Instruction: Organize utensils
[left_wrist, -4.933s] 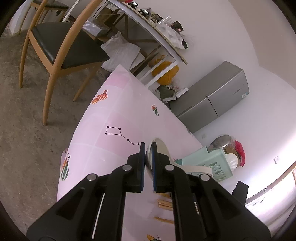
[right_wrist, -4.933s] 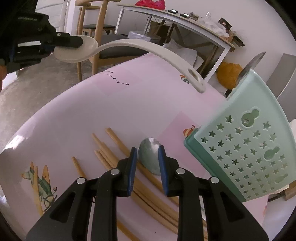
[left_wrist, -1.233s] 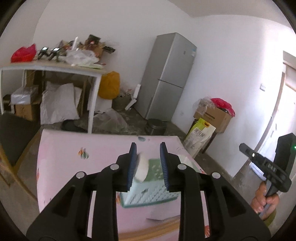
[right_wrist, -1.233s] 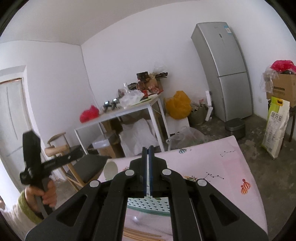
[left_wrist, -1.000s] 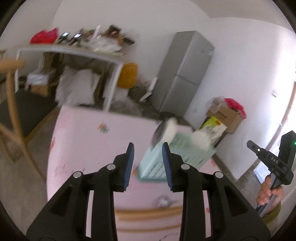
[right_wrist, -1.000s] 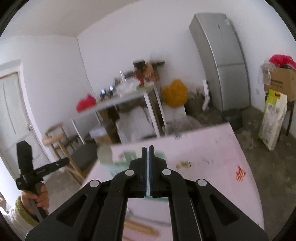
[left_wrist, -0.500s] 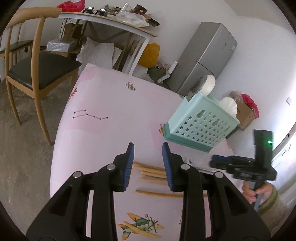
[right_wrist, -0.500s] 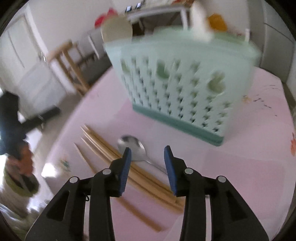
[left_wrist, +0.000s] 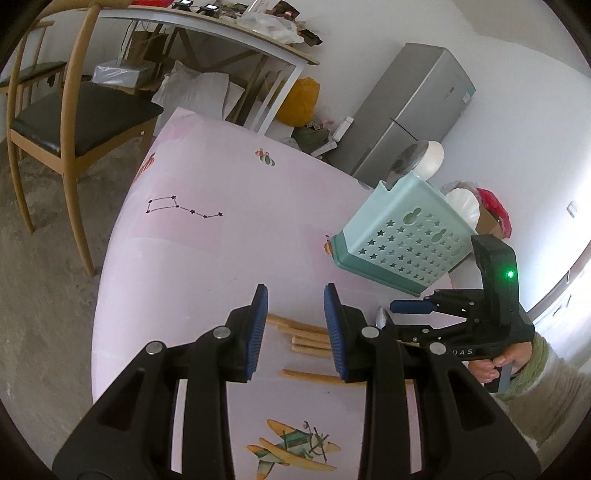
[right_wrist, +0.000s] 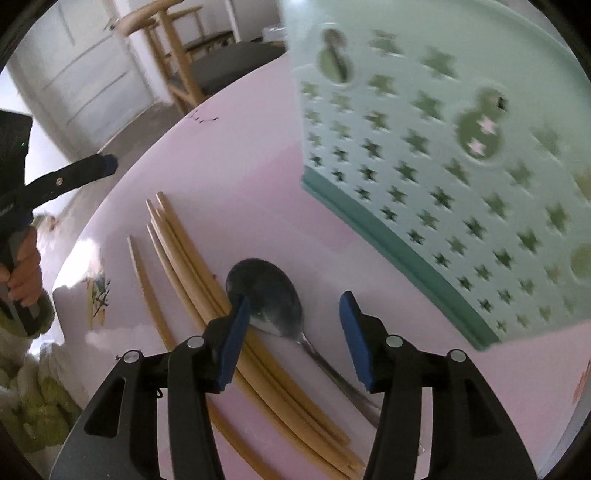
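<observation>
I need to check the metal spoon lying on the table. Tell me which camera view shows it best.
The right wrist view. The metal spoon lies there with bowl and handle visible beside the chopsticks, below the opening right gripper. The left wrist view shows only its tip behind the left gripper.

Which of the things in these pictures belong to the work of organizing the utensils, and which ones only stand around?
Belong to the job:
- metal spoon lying on the pink table
- wooden chopsticks beside it
- pale green plastic basket with star holes, already holding utensils
- right gripper, jaws opening above the spoon
- left gripper, open

Just standing around:
- wooden chair
- grey refrigerator
- cluttered white side table
</observation>
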